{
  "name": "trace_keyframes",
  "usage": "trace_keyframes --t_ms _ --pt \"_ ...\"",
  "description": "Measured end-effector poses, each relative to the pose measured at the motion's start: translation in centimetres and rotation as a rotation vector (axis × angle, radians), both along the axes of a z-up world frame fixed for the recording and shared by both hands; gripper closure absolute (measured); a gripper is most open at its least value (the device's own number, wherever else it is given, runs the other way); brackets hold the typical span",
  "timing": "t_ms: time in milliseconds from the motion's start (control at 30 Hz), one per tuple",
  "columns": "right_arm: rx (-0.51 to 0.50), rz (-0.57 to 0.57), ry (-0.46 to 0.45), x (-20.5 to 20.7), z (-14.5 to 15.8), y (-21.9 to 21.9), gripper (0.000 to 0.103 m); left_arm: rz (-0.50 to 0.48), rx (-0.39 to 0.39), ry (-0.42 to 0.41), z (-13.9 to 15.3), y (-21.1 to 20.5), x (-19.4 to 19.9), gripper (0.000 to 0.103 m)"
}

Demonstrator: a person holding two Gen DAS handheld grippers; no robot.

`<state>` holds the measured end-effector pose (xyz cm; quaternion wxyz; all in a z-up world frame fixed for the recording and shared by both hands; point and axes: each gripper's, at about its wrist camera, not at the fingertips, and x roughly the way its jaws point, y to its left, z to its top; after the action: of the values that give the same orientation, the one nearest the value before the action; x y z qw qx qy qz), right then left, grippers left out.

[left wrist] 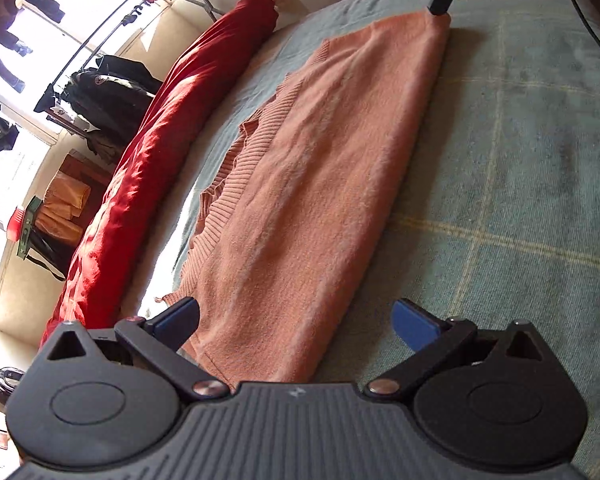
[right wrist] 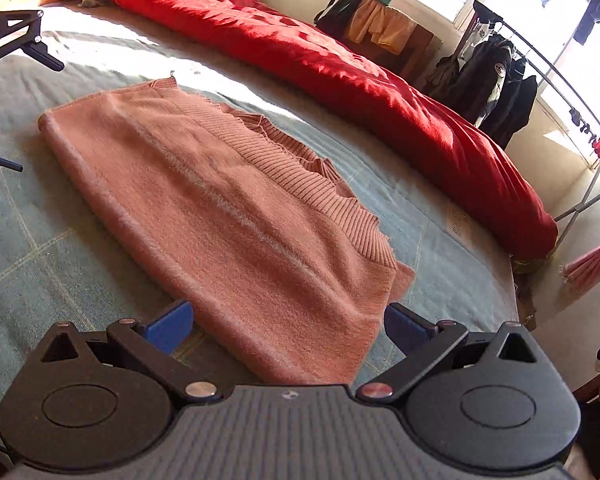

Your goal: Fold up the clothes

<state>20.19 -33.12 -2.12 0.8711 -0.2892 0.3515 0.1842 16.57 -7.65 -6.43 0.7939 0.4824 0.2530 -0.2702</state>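
Sweater (left wrist: 308, 184) lies folded lengthwise on bed (left wrist: 520, 184). Left hand-held gripper (left wrist: 296, 320), right hand-held gripper (right wrist: 288, 320): fingers apart at opposite ends. Next: pinch end, fold across.

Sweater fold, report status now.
Left gripper open, right gripper open, one at each end of the pink sweater. Sweater folded into a long strip, flat on the green blanket. Nothing in the way.

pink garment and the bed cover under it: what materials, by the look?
Pink garment: looks like a soft knit, probably wool or acrylic; fuzzy, matte nap, with ribbed bands along one edge. Bed cover: looks like flat woven cotton or a blend; matte blue-green, with thin pale check lines and a visible weave. The fibres can't be confirmed.
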Motion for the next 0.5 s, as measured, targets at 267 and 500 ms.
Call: trace_keyframes --t_ms 267,500 --pt "-0.097 0.073 0.007 -1.0 -4.6 3.9 0.000 0.011 -0.026 0.048 -2.4 -0.8 1.5 0.001" --pt "-0.208 0.133 -0.065 -0.5 -7.4 6.0 0.000 0.046 -0.064 0.058 -4.0 -0.2 2.9 0.001"
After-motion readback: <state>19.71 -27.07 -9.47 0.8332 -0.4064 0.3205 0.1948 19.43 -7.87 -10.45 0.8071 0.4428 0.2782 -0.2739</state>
